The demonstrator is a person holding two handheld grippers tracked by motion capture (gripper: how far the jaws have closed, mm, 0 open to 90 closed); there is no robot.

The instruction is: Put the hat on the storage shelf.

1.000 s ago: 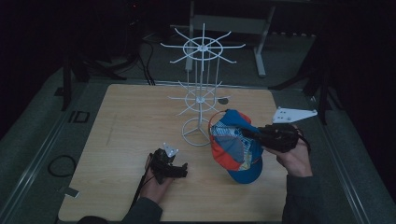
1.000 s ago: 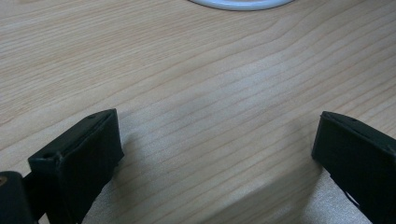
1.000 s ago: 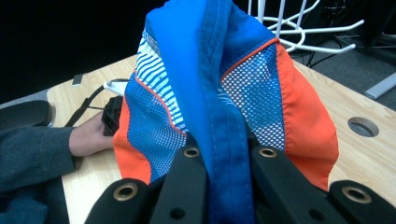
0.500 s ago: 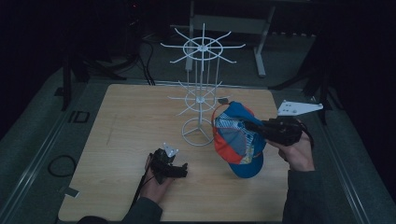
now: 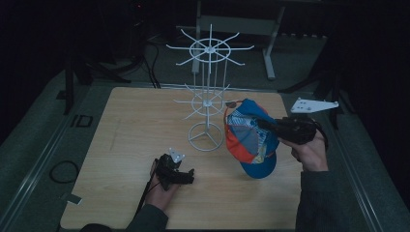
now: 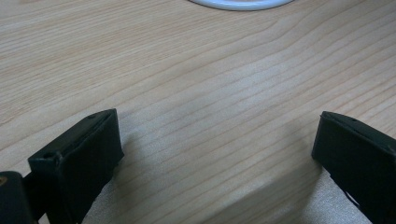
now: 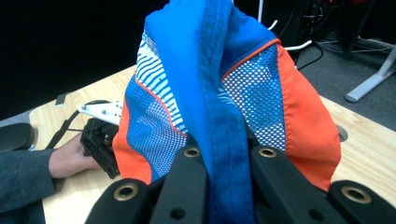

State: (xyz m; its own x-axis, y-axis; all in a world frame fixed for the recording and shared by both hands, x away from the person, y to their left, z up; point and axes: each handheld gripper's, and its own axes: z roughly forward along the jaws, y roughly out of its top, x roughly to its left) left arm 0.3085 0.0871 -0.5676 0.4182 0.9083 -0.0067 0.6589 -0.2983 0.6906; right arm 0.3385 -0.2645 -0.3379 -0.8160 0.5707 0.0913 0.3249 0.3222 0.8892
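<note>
I am holding the cap (image 5: 251, 140), blue and orange with mesh panels, pinched by a fold of its blue fabric in the right claw (image 5: 265, 124), whose jaws are closing tight on the cloth (image 7: 219, 140); it is hanging above the wooden surface (image 5: 125, 140), just beside the white wire rack (image 5: 208, 92) at about three o'clock from the rack's base ring. The cap's top edge is sitting close to a lower-tier hook, though I cannot tell whether it is touching. The left claw (image 5: 180, 175) is resting on the surface at about seven o'clock from the rack, jaws standing wide with nothing between them (image 6: 74, 163). My worry is that the grip is taking only a thin fold, so the cap may be slipping free on the approach; pushing the brim against the light rack could be tipping or spinning it, and the hook could miss the fabric.
</note>
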